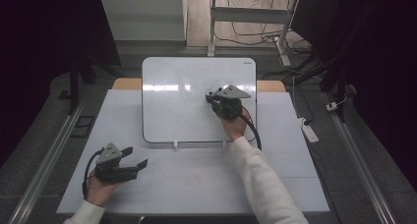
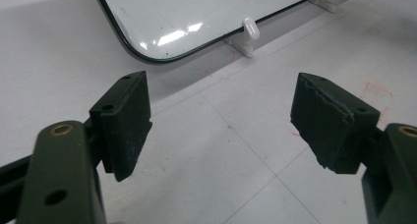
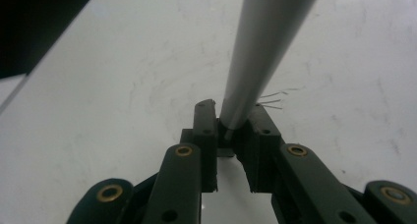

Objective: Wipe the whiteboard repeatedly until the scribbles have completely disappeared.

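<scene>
A white whiteboard (image 1: 172, 101) lies on the pale table (image 1: 196, 180), its rounded corner (image 2: 147, 42) in the left gripper view. My right gripper (image 1: 212, 97) hangs over the board's right part, shut on a grey marker (image 3: 260, 47) that runs up and away from the jaws (image 3: 231, 116). The marker's dark end (image 1: 217, 91) pokes out beside the gripper. Faint thin strokes (image 3: 273, 102) show on the board just past the jaws. My left gripper (image 1: 135, 156) rests low at the table's near left, open with nothing between its pads (image 2: 221, 121).
Two small white clips (image 1: 175, 145) (image 2: 250, 28) sit at the board's near edge. A power strip (image 1: 310, 129) and cables lie on the floor to the right. A desk frame (image 1: 211, 32) stands behind the table.
</scene>
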The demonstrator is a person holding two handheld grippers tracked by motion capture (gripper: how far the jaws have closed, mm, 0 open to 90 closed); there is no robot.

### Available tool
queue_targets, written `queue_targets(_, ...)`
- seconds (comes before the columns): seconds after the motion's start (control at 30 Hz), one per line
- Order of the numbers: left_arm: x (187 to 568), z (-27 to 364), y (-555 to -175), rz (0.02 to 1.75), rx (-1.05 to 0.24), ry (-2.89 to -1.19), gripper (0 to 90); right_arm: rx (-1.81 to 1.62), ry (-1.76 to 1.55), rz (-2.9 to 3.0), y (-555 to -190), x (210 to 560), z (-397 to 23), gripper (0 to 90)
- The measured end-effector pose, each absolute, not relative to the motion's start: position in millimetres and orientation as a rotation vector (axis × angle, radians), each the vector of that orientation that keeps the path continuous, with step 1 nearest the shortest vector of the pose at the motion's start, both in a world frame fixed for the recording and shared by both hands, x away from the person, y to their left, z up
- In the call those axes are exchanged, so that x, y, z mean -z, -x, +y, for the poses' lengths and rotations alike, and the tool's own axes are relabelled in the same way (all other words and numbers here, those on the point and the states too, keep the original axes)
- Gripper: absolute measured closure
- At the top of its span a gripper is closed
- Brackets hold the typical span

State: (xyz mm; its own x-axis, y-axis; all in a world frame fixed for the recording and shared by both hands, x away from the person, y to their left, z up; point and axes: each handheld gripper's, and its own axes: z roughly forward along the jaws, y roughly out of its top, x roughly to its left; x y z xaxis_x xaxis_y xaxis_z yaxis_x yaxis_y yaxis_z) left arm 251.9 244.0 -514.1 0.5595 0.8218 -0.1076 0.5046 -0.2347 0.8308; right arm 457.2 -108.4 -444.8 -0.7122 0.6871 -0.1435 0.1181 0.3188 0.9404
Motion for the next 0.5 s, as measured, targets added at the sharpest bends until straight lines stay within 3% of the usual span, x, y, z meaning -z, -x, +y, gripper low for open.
queue_targets(0.13, 513.8, 244.8, -251.6, 1.076, -0.447, -1.893, 23.7, -1.455, -0.838, 1.967, -468.6, 438.1, -132.4, 77.1)
queue_targets(0.33, 514.3, 244.5, -252.3, 1.075, -0.446, -1.899, 23.7, -1.411, -0.691, 2.058, -456.3, 446.1, -102.8, 77.1)
queue_targets(0.5, 513.6, 244.6, -251.6, 1.073, -0.447, -1.893, 23.7, -1.483, -0.834, 1.950, -476.4, 434.3, -124.4, 77.1)
